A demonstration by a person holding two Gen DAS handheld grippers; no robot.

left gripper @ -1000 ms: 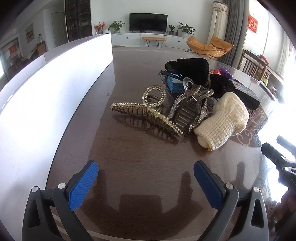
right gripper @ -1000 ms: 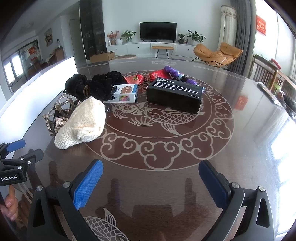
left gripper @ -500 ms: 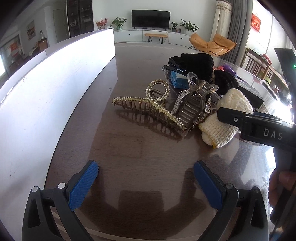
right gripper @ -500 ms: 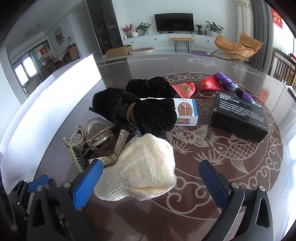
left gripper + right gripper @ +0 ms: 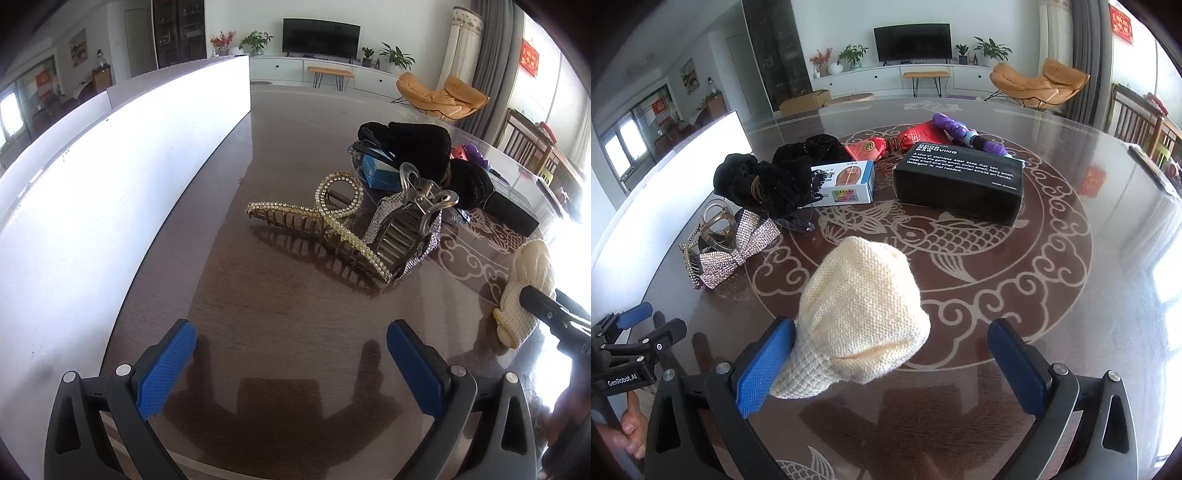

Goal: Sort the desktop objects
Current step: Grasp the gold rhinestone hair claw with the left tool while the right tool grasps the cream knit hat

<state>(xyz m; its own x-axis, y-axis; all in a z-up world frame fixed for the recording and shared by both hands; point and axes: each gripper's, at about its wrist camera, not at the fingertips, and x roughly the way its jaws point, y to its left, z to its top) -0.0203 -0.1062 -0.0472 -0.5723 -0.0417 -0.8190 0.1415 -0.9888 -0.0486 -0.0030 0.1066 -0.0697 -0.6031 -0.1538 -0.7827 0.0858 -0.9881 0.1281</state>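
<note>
The right gripper (image 5: 890, 365) is spread wide around the cream knit roll (image 5: 860, 317), which lies on the table (image 5: 1071, 295) with its narrow end against the left pad (image 5: 764, 369) and a clear gap left to the other pad; nothing is clamped yet. The left gripper (image 5: 291, 362) is also held wide apart over bare table, with nothing between its pads. The risk is judged to lie mostly in the closing: because the roll is seated off-centre, it could be pushed sideways across the glossy top rather than pinched, or caught only by its narrow cuff, so that the bulbous end sags and slips out when lifted. The knit is soft, so a shallow bite could be squeezed through without real hold. The rhinestone bow (image 5: 738, 247) and the gold claw clip (image 5: 325, 225) are near on the left, and could be snagged or dragged by a wide sweep. The black box (image 5: 960, 184) and black scrunchies (image 5: 768, 177) are well apart and are unlikely to be disturbed.
</note>
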